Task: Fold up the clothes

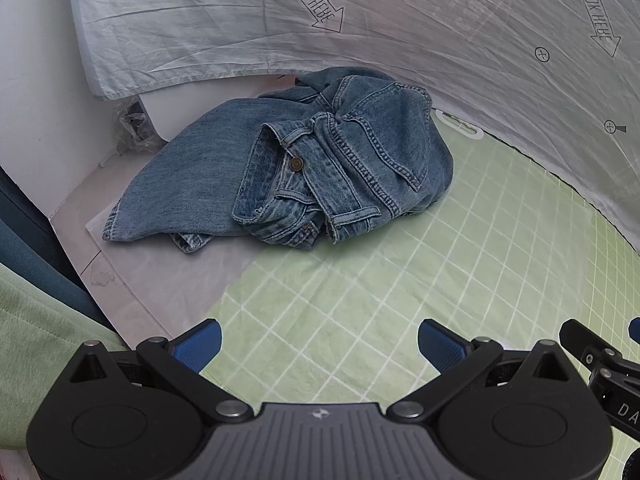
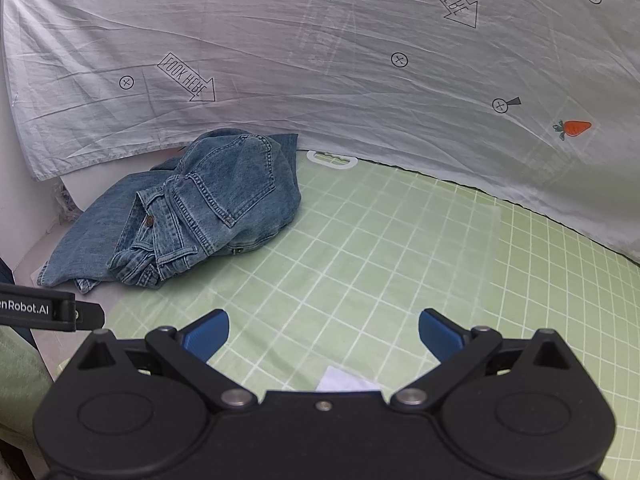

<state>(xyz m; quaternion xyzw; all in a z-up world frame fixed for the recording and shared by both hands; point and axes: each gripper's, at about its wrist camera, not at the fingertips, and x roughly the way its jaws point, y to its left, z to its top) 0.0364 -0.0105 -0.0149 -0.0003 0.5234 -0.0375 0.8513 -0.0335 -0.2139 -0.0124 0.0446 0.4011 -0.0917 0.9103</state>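
Observation:
A crumpled pair of blue jeans [image 1: 304, 168] lies in a heap at the far left of the green checked mat [image 1: 460, 264], partly on white paper. It also shows in the right wrist view [image 2: 192, 216]. My left gripper [image 1: 319, 344] is open and empty, held well short of the jeans above the mat. My right gripper [image 2: 323, 334] is open and empty, to the right of the jeans and short of them. The left gripper's body [image 2: 52, 312] shows at the left edge of the right wrist view.
A white printed sheet [image 2: 320, 72] with carrots and arrows hangs behind the mat. White paper [image 1: 152, 280] lies under the mat's left end. A green garment [image 1: 40, 344] shows at lower left. A white scrap [image 2: 344, 380] lies on the mat near my right gripper.

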